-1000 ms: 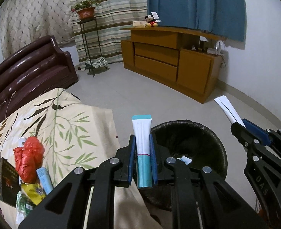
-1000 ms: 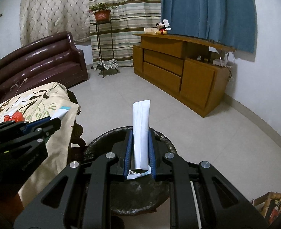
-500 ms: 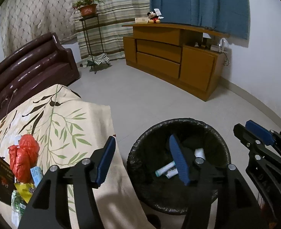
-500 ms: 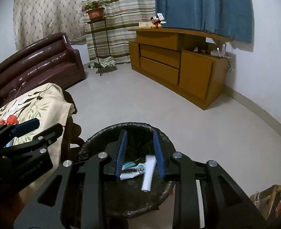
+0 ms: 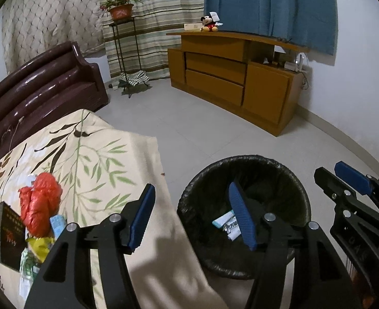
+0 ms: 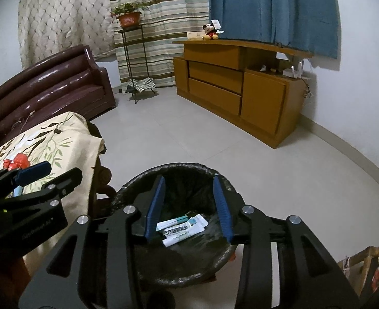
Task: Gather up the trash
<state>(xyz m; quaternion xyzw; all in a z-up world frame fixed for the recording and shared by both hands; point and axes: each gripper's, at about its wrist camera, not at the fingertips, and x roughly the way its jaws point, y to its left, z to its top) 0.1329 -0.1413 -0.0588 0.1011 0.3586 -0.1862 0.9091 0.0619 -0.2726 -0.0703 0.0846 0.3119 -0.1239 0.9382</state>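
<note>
Pale floor tiles (image 5: 189,128) run back to a wooden cabinet (image 5: 236,87), a dark brown sofa (image 5: 42,87) and a plant stand before striped curtains. Nearer, a desk under a leaf-printed cloth (image 5: 99,159) carries the remaining trash: a crumpled red plastic bag (image 5: 38,203), a yellow wrapper (image 5: 40,247), a small blue packet and a dark box (image 5: 7,234). Just beside the desk stands a round bin lined with a black bag (image 6: 138,188). Inside it lie several tubes and packets (image 6: 180,228), white and teal. The right hand-held gripper (image 6: 188,206) hovers over the bin, its blue-padded jaws opening with nothing pinched between them. The left hand-held gripper (image 5: 192,216) is spread wide and empty, straddling the desk edge and the bin rim.
</note>
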